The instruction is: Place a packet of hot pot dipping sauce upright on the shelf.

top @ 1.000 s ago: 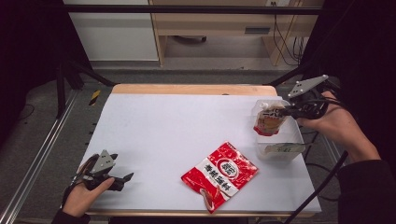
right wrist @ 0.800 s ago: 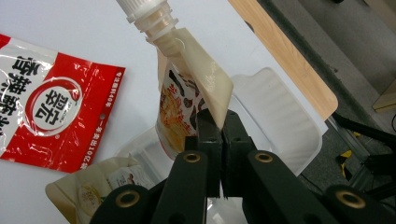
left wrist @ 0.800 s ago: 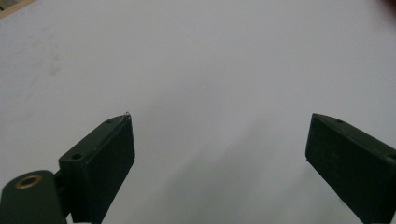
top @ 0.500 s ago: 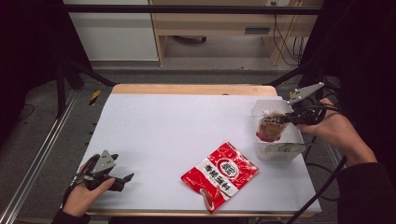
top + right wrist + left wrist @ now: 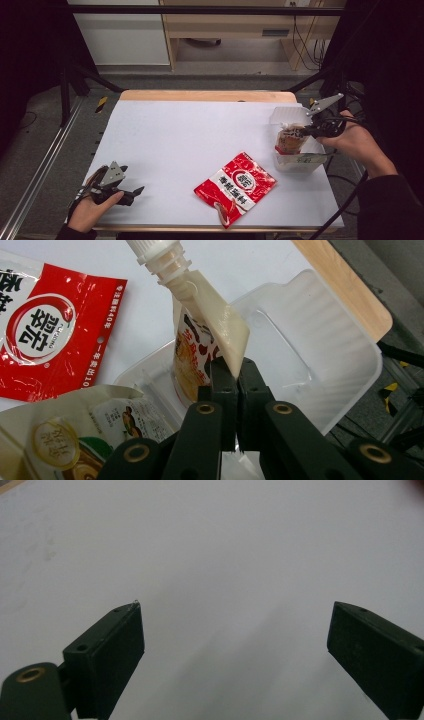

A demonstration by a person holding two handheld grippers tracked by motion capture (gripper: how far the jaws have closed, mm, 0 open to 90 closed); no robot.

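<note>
A cream spouted pouch [image 5: 290,141] with a white cap [image 5: 155,252] hangs tilted from my right gripper [image 5: 305,132], which is shut on the pouch's edge [image 5: 220,325]. Its lower end dips into a clear plastic tray [image 5: 300,167] at the table's right edge. In the right gripper view both jaws of my right gripper [image 5: 234,372] pinch the pouch's flat seam. A beige and green packet [image 5: 75,435] lies in the tray [image 5: 325,355]. My left gripper [image 5: 134,192] rests at the front left of the table; its own view shows the left gripper [image 5: 235,625] open, with nothing between the jaws.
A red and white snack packet [image 5: 235,186] lies flat near the front middle of the white table [image 5: 190,135], just left of the tray, and shows again as the red packet [image 5: 45,325]. A wooden strip [image 5: 205,95] edges the table's far side. Cables hang off the right.
My right gripper has sunk with the pouch, bringing its lower end down into the clear tray. The left gripper has stayed put.
</note>
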